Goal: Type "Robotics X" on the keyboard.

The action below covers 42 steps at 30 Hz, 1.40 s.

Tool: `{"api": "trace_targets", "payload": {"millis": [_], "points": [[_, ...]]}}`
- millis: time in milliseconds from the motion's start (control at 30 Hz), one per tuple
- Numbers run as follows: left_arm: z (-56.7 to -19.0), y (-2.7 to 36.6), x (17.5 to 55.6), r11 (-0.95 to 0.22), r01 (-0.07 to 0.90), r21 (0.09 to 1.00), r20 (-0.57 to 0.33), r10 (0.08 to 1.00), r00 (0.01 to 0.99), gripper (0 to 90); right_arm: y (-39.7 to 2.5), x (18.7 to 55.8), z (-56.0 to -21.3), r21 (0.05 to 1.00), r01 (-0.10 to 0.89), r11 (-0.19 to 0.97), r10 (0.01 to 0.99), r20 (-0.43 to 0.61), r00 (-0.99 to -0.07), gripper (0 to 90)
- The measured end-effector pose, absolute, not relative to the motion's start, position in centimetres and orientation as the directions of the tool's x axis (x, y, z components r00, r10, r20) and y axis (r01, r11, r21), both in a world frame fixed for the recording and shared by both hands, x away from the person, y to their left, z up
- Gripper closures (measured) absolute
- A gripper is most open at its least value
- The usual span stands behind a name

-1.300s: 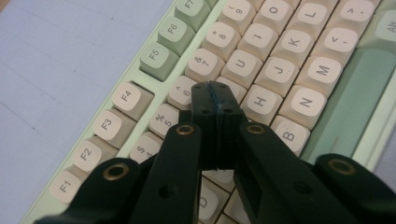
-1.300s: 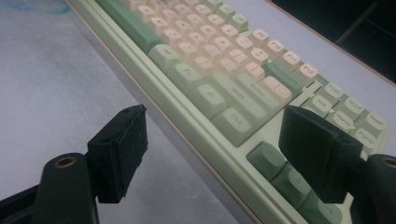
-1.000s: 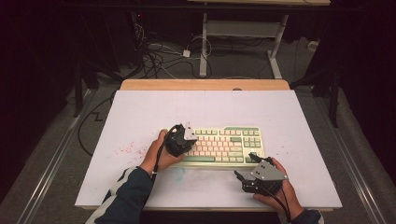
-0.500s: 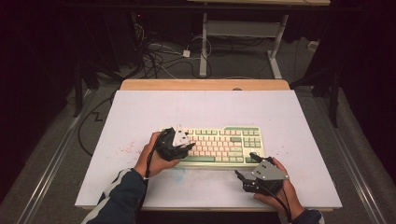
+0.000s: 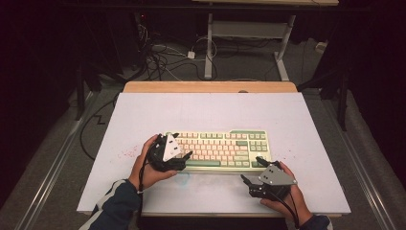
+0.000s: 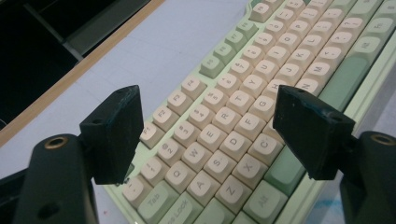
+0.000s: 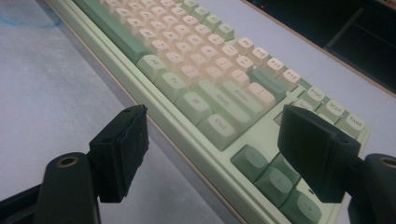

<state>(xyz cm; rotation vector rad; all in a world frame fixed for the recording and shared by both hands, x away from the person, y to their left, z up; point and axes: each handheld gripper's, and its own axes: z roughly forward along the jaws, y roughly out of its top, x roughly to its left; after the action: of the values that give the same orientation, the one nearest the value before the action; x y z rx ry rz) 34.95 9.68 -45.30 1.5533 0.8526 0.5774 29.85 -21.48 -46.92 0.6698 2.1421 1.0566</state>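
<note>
green-cream keyboard [image 5: 225, 149] on table, left hand-held gripper [image 6: 205, 135] open over it, right hand-held gripper [image 7: 210, 149] open

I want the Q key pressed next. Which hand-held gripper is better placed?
Left. The left hand-held gripper hangs open over the keyboard's letter rows, Q between its jaws. The right hand-held gripper sits off the arrow-key corner.

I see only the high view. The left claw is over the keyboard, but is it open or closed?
Observer: Open. In the left gripper view the left claw stands wide above the keyboard, over the letter keys.
Operator: And the right claw?
Observer: Open too. The right claw hangs over the keyboard's front edge, near the arrow keys.
Operator: Does either jaw touch a key?
Observer: I cannot tell; both pairs seem to hover.
</note>
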Motion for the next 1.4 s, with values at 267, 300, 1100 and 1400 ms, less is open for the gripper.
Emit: {"api": "trace_targets", "payload": {"millis": [267,300,1100,1400], "points": [[-46.4,11.1,33.7,-0.077,0.181,0.981,-0.048,0.799,0.599,22.2,-21.6,29.9,-47.0,0.825,0.171,0.539,0.692,-0.317,-0.649,31.8],[-46.4,11.3,33.6,-0.073,0.182,0.981,-0.052,0.800,0.598,22.2,-21.7,29.9,-46.9,0.827,0.174,0.534,0.692,-0.309,-0.652,33.7],[-48.4,14.7,31.4,-0.075,0.223,0.972,-0.067,0.820,0.568,15.8,-20.7,32.0,-44.7,0.832,0.173,0.527,0.663,-0.275,-0.697,90.0],[-48.6,14.6,31.4,-0.093,0.220,0.971,-0.051,0.819,0.571,15.8,-19.3,34.1,-43.5,0.826,0.172,0.536,0.646,-0.271,-0.714,90.0]]}}
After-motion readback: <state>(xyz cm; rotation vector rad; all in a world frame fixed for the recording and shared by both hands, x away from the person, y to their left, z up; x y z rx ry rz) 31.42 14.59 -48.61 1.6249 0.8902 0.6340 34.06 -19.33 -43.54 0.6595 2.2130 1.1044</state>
